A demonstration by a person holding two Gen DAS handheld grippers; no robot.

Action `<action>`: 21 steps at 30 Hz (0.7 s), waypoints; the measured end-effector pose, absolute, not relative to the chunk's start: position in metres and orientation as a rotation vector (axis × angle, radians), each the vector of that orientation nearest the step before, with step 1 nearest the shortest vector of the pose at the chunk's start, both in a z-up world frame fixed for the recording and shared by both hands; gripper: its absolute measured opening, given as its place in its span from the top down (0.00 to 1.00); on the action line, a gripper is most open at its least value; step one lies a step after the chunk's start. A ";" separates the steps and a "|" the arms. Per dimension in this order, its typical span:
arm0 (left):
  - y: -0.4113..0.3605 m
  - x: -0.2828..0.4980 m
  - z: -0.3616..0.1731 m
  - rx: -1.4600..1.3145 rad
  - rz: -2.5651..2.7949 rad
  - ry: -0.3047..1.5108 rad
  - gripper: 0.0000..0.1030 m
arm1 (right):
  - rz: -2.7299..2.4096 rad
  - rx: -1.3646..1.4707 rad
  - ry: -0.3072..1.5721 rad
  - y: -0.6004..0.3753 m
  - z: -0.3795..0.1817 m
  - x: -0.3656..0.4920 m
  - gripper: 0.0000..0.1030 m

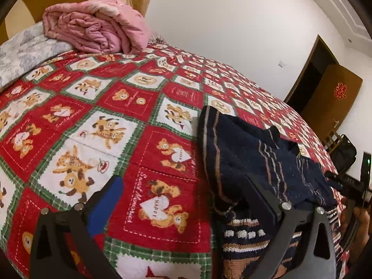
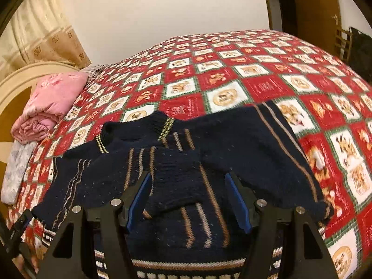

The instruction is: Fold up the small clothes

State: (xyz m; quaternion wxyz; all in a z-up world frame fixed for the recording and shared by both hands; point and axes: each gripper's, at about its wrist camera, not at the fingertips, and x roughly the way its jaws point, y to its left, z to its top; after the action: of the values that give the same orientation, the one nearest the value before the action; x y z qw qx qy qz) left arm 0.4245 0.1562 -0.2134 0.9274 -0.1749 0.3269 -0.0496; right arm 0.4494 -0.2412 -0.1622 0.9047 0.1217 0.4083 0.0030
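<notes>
A small navy knit sweater [image 2: 232,144] with tan and white stripes lies on the red teddy-bear bedspread [image 2: 232,74], its sleeves folded in over the body. My right gripper [image 2: 189,183] is open just above the sweater, with a folded sleeve cuff between its blue pads. In the left wrist view the sweater [image 1: 244,153] lies at the right. My left gripper [image 1: 183,195] is open wide above the bedspread [image 1: 139,107] at the sweater's left edge, its right finger over the knit. The right gripper's tip [image 1: 334,177] shows at the far right.
A folded pink quilt [image 1: 97,28] sits at the head of the bed on a grey patterned pillow [image 1: 25,51]. A curved headboard and curtains stand behind. A brown door [image 1: 330,97] and a dark bag [image 1: 344,153] are beyond the bed.
</notes>
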 end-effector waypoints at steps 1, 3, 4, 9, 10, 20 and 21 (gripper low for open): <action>0.157 0.423 -0.213 -0.359 -0.103 0.663 0.00 | 0.000 0.262 0.866 -0.244 -0.166 0.455 0.36; 0.159 0.422 -0.212 -0.367 -0.104 0.656 0.00 | -0.074 0.293 0.927 -0.253 -0.180 0.463 0.36; 0.160 0.421 -0.213 -0.375 -0.103 0.652 0.00 | -0.084 0.318 0.950 -0.259 -0.186 0.465 0.36; 0.157 0.425 -0.213 -0.363 -0.100 0.668 0.00 | -0.055 0.282 1.001 -0.257 -0.201 0.469 0.53; 0.155 0.425 -0.212 -0.349 -0.090 0.670 0.00 | -0.040 0.277 1.007 -0.256 -0.201 0.471 0.74; 0.100 0.431 -0.188 -0.174 -0.058 0.687 0.00 | -0.074 0.125 0.915 -0.252 -0.171 0.470 1.00; 0.096 0.434 -0.193 -0.140 -0.027 0.712 0.00 | -0.080 0.128 0.917 -0.255 -0.171 0.472 1.00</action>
State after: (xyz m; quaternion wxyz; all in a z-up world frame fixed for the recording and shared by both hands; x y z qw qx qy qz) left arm 0.4337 0.0960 -0.1925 0.9349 -0.0686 0.3481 -0.0130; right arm 0.4715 -0.2553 -0.1712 0.8939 0.0616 0.4423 -0.0385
